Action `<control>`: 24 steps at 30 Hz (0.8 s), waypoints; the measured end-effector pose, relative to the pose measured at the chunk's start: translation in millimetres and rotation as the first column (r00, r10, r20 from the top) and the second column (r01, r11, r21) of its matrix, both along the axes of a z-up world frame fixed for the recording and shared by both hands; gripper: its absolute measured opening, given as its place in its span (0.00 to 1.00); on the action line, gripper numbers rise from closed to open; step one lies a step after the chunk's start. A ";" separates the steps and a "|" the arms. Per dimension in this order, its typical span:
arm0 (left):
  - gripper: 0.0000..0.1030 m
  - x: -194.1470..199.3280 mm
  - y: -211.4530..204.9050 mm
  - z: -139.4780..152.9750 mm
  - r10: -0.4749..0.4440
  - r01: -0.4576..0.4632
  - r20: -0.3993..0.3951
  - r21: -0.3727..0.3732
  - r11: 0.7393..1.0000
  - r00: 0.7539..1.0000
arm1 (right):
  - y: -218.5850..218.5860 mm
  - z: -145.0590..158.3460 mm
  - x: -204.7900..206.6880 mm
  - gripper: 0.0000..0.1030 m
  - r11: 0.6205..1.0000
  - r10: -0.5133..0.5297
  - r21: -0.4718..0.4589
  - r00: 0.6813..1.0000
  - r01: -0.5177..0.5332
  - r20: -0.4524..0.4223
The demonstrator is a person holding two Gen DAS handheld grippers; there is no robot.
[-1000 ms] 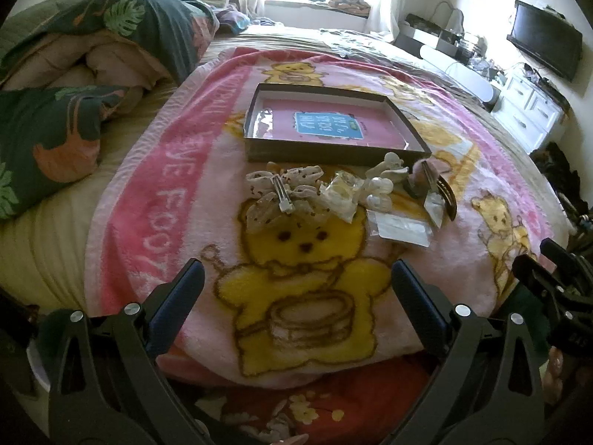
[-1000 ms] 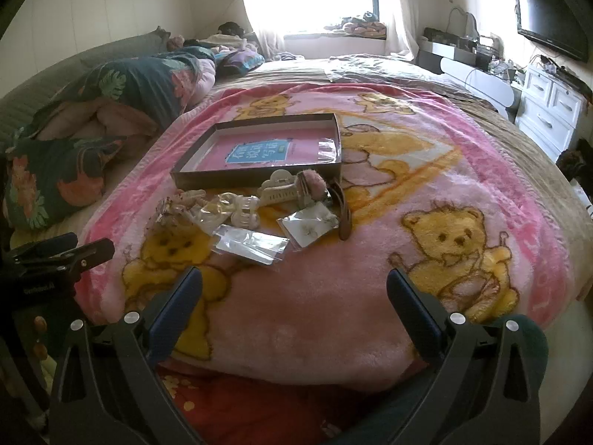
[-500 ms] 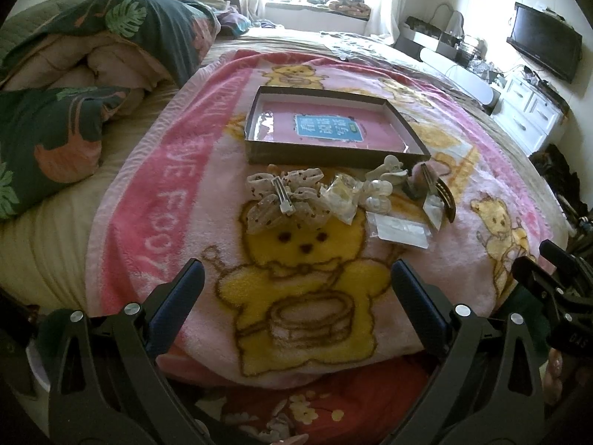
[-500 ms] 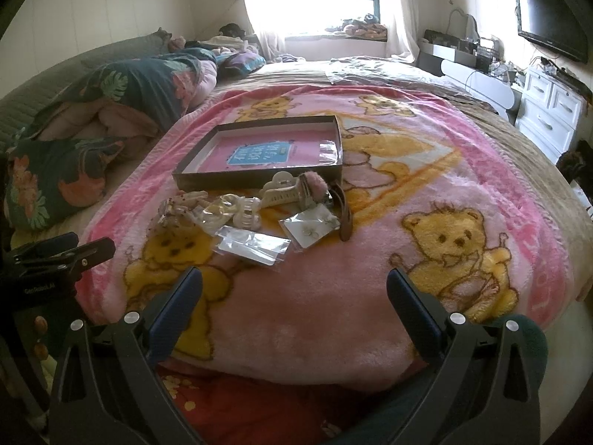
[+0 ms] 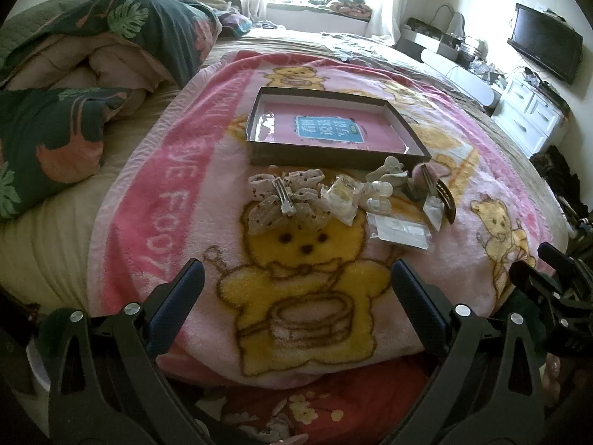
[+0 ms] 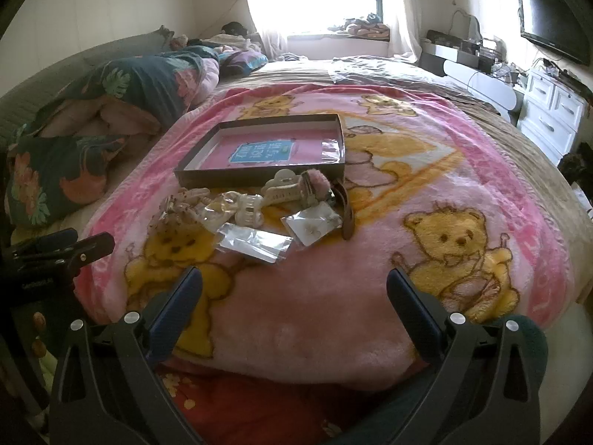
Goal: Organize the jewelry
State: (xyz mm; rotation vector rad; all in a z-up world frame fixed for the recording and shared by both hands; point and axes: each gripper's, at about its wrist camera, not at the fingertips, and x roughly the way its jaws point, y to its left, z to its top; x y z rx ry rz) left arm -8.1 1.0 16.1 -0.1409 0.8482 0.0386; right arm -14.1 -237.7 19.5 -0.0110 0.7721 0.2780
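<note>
Pale hair clips and clear plastic packets (image 5: 348, 200) lie ahead of both wide-open, empty grippers, nearer the left gripper (image 5: 296, 289) than the right gripper (image 6: 294, 289).

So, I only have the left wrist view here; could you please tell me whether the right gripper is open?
Observer: Yes, the right gripper is open, with nothing between its fingers.
Operator: Thank you. What is the small white piece next to the brown clip?
Observer: It is a clear packet lying flat beside the brown clip. It holds a white card with small pale pieces that I cannot identify.
</note>
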 end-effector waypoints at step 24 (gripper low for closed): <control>0.92 0.0 1.1 1.1 0.005 -0.005 -0.007 -0.004 1.000 1.000 | 5.7 0.0 16.1 0.96 0.997 0.061 0.040 0.998 -0.060 -0.026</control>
